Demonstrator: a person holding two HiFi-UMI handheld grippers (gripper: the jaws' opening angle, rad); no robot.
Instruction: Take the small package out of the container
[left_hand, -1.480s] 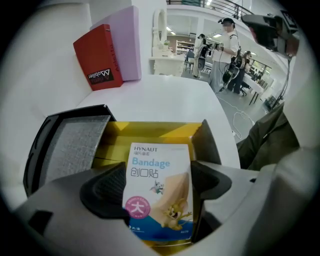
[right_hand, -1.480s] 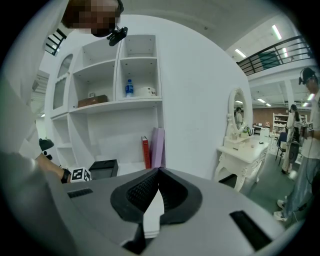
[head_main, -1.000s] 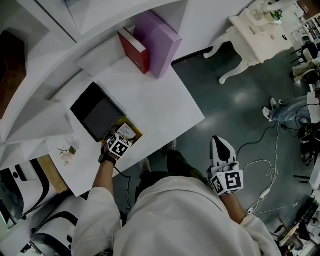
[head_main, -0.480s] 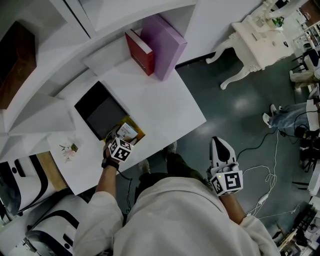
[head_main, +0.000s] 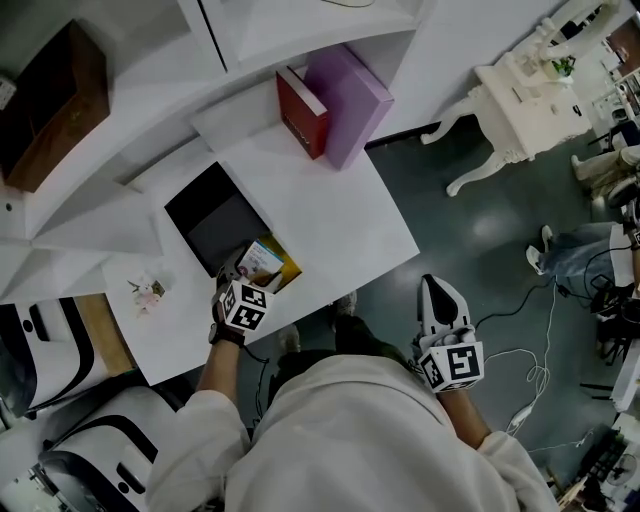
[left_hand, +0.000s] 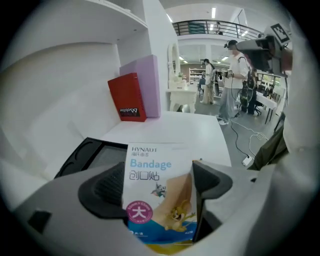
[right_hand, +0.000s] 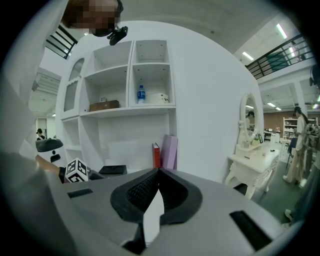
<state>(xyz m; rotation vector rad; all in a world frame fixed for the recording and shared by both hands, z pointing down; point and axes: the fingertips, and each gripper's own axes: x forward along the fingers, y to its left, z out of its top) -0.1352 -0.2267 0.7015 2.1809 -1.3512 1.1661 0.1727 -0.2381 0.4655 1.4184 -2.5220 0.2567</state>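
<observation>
My left gripper (head_main: 248, 275) is shut on the small bandage package (head_main: 262, 259), a white and blue carton with cartoon print. In the left gripper view the package (left_hand: 159, 192) stands upright between the two dark pads (left_hand: 107, 192). It is held just over the open yellow container (head_main: 287, 272) near the white table's front edge. A strip of yellow shows under the package in that view. My right gripper (head_main: 438, 285) hangs over the floor to the right of the table, shut (right_hand: 158, 173) with nothing in it.
A black tray-like lid (head_main: 215, 217) lies just behind the container. A red book (head_main: 302, 112) and a purple box (head_main: 350, 98) stand at the table's back. White shelves (head_main: 120, 90) rise behind. A white dressing table (head_main: 520, 85) and cables (head_main: 520, 330) are on the floor to the right.
The left gripper has lifted the package a little higher out of the yellow container. The head view has shifted, and the right gripper has stayed put.
</observation>
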